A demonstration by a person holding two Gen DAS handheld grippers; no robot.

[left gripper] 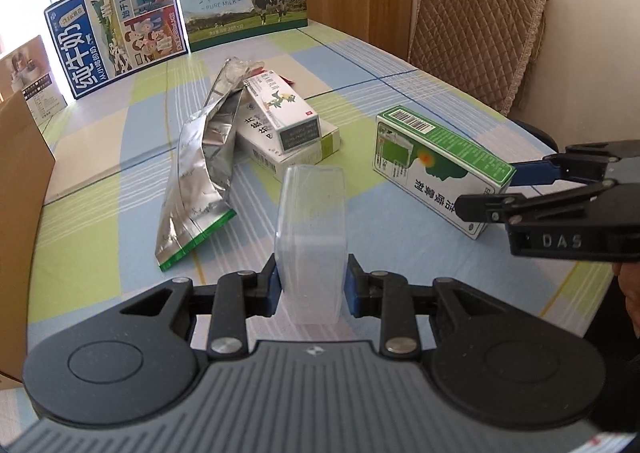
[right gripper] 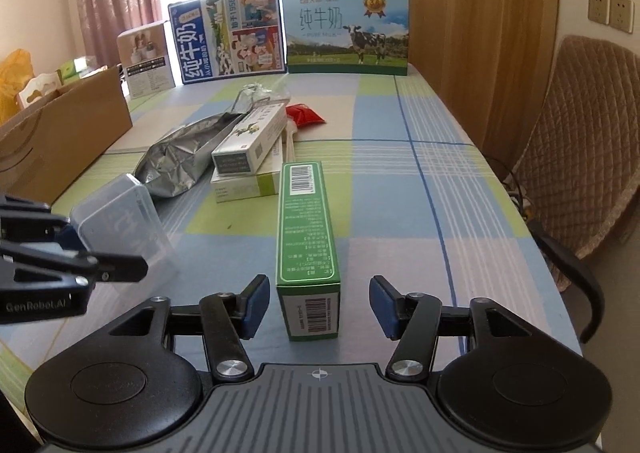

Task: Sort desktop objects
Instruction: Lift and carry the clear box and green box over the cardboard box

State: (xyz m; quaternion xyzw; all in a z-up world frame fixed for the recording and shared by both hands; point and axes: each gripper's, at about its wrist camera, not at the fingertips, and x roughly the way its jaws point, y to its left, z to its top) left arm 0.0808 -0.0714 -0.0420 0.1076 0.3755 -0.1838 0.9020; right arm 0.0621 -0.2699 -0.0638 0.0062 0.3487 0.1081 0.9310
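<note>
Left tool [left gripper: 311, 285] clamps the clear plastic case [left gripper: 311, 237] at frame centre, lifted for sorting. Right tool [right gripper: 316, 307] half-wide, straddling the green box [right gripper: 308, 249] on the tabletop [right gripper: 400, 213], pads not touching.

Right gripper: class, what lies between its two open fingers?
The near end of the green box sits between the right gripper fingers, with a gap on each side; the pads do not touch it. The right wrist view shows this.
</note>
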